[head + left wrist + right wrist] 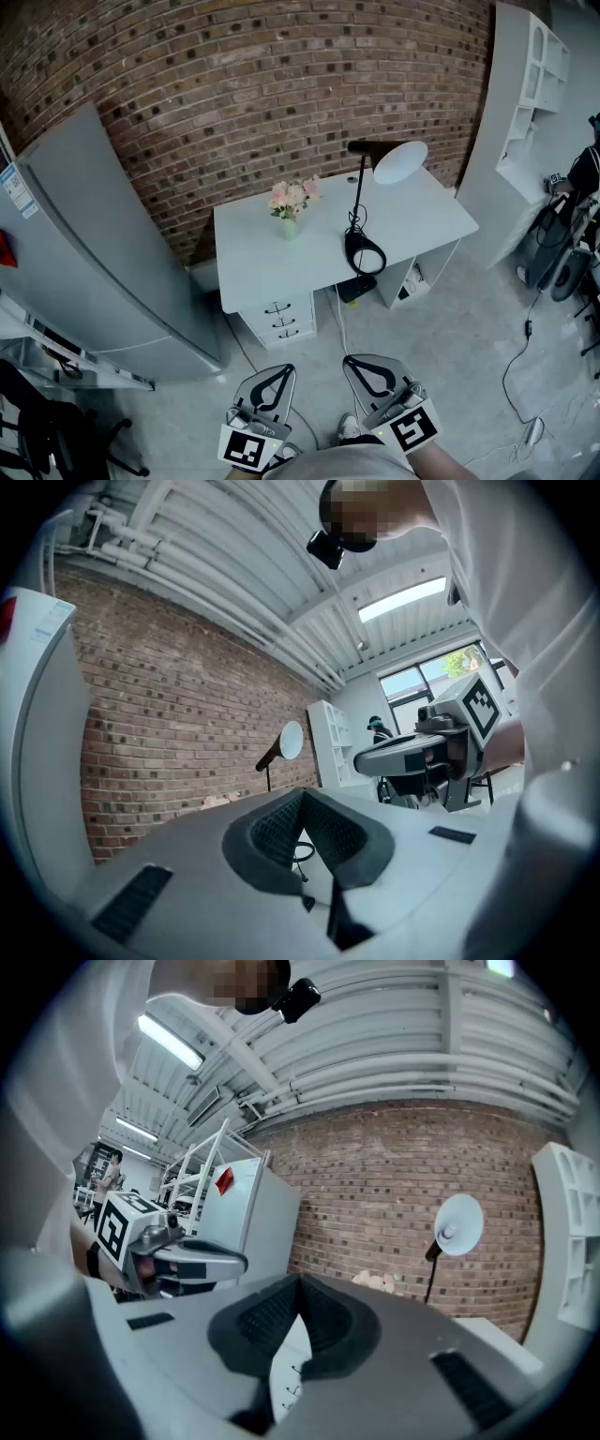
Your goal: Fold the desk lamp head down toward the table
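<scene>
Here, the left gripper (281, 371) and the right gripper (352, 360) hover side by side above the grey floor, well apart from the white desk (253, 262), each with its jaws pressed together and nothing between them. The desk lamp (357, 199) stands upright on the desk's right half (a small vase of flowers (292, 202) sits to its left), its base near the front edge. Its round white lamp head (400, 161) is raised high on the black stem, before the brick wall (234, 84).
</scene>
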`<state>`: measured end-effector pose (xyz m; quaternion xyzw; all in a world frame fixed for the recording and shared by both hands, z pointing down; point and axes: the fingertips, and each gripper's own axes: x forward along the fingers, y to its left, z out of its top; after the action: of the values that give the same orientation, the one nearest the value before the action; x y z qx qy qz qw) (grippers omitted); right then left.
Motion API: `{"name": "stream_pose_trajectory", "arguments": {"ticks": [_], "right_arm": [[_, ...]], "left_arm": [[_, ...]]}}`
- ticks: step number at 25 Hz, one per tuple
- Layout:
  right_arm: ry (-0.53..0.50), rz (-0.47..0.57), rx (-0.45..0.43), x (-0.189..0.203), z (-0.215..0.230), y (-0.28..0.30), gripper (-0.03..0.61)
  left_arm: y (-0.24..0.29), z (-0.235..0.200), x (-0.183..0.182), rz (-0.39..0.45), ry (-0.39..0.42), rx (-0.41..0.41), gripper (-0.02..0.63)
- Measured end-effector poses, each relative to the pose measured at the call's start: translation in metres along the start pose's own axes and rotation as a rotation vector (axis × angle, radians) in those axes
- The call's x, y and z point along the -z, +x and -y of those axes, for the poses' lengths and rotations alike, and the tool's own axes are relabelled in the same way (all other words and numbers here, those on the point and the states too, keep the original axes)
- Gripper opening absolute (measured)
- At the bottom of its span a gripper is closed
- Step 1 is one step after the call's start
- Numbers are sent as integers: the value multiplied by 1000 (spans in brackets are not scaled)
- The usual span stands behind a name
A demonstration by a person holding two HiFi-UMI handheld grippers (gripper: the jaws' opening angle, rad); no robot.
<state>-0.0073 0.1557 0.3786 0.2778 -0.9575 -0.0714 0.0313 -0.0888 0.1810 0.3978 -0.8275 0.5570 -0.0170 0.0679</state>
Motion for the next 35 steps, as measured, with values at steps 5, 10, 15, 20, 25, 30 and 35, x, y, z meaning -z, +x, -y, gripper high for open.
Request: {"name": "stream_pose_trajectory", "arguments": {"ticks": [5,10,15,20,25,30,35], "right_arm": [[3,-3,-2,4,0,-2,18],[6,1,1,5,-1,-4,18],[27,16,16,3,2,-6,18],[23,16,23,3,4,-5,18],[51,3,46,11,25,-8,18],[63,-5,63,19,57,-12,18],[71,0,33,29,84,-15,18]], "left_arm": [[0,6,3,2,6,11,8],[0,9,4,1,-3,15,8],[1,12,3,4,3,24,8],[3,13,4,1,-10,27,8],[16,12,10,-18,-17,20,8],[35,16,15,-26,-42,-2,8],[58,26,19,-44,-40,-24,8]]}}
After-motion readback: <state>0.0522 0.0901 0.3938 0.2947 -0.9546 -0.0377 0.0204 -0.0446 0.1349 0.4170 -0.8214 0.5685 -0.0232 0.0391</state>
